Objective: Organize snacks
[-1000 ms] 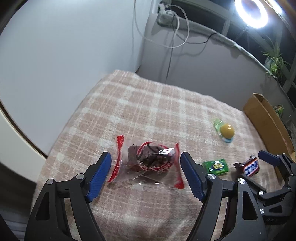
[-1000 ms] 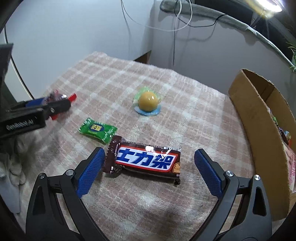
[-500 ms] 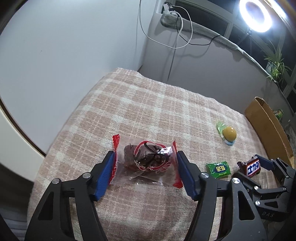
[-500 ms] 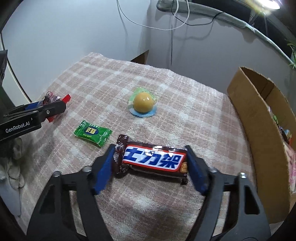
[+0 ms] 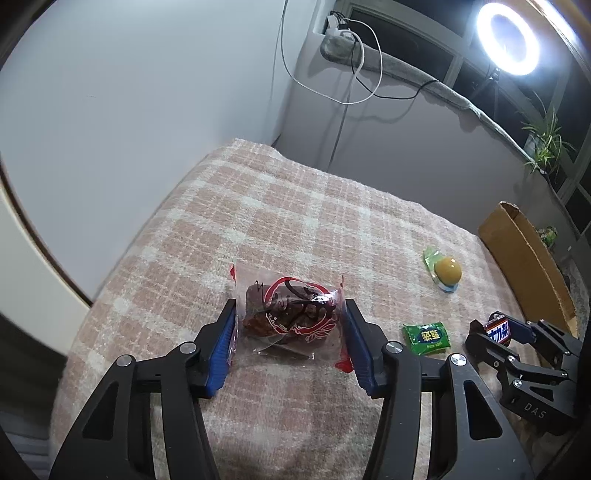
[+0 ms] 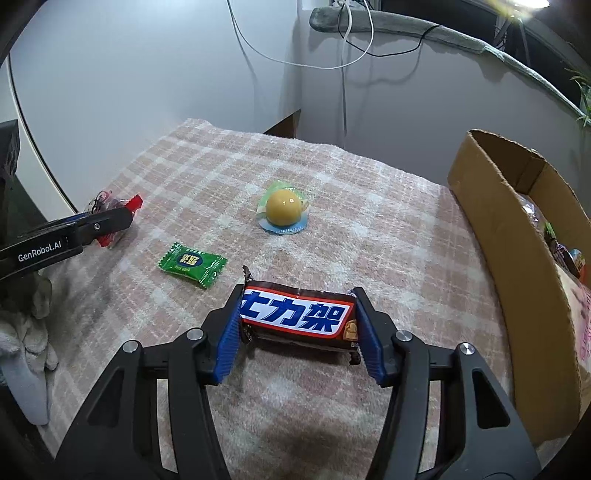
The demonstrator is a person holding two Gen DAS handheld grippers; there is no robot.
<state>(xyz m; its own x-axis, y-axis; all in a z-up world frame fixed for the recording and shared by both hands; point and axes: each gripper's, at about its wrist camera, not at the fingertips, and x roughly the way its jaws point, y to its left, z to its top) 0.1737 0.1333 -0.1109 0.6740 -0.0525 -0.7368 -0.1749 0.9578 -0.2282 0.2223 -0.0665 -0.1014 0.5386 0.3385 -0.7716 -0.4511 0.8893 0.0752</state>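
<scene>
My left gripper (image 5: 290, 336) is shut on a clear red-edged snack packet (image 5: 291, 314) with dark pieces inside, its blue pads pressing both ends; the packet is at the plaid cloth (image 5: 280, 218). My right gripper (image 6: 297, 325) is shut on a brown chocolate bar (image 6: 297, 315) with a white and blue label, gripped by its ends. The right gripper with the bar also shows in the left wrist view (image 5: 498, 330); the left gripper shows in the right wrist view (image 6: 110, 221). A green candy packet (image 6: 192, 264) and a yellow jelly cup (image 6: 283, 210) lie on the cloth between the grippers.
An open cardboard box (image 6: 517, 236) with several snacks inside stands at the right edge of the table. Walls rise behind and to the left, with hanging cables (image 5: 351, 85). A ring light (image 5: 508, 35) shines at the far right. A white glove (image 6: 26, 332) lies at the left.
Both grippers have closed from wide open: the left onto the red-edged packet, the right onto the chocolate bar. Both views have pulled back and up a little.
</scene>
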